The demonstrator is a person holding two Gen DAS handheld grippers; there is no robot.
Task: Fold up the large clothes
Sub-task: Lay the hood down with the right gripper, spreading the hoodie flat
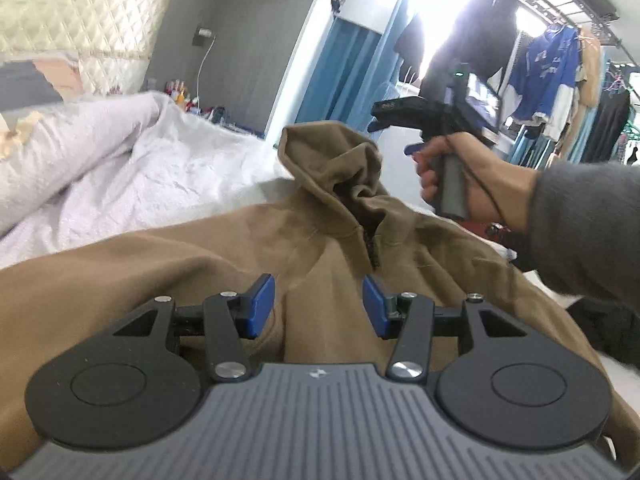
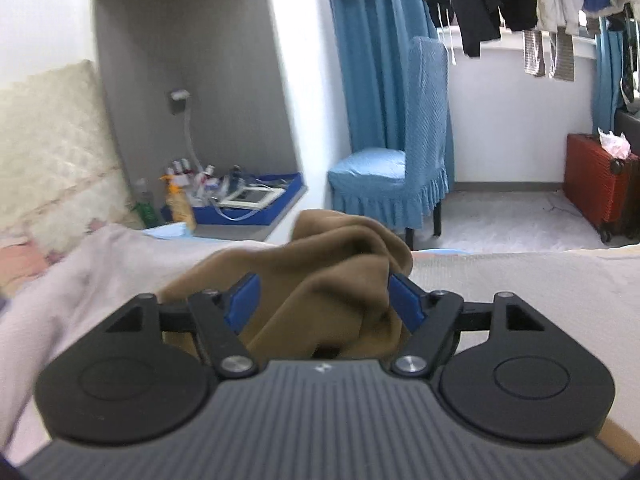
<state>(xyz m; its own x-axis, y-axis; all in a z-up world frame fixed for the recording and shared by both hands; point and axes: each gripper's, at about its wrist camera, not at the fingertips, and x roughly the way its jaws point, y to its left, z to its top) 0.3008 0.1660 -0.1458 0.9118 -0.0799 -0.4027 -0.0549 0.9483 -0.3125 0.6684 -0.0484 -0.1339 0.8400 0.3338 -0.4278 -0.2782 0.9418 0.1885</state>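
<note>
A tan hoodie (image 1: 224, 256) lies spread on the bed, with its hood (image 1: 332, 160) raised and bunched at the far end. My left gripper (image 1: 318, 308) is open, just above the hoodie's chest, with nothing between the blue pads. My right gripper (image 1: 394, 130) shows in the left wrist view, held in a hand to the right of the hood, above it. In the right wrist view, my right gripper (image 2: 322, 300) is open, with the bunched tan hood (image 2: 340, 256) between and beyond the pads.
A white quilt (image 1: 132, 168) is heaped on the bed to the left. A bedside shelf holds bottles and a blue tray (image 2: 248, 204). A blue covered chair (image 2: 404, 160) and a red suitcase (image 2: 596, 176) stand on the floor. Clothes hang on a rack (image 1: 560, 60).
</note>
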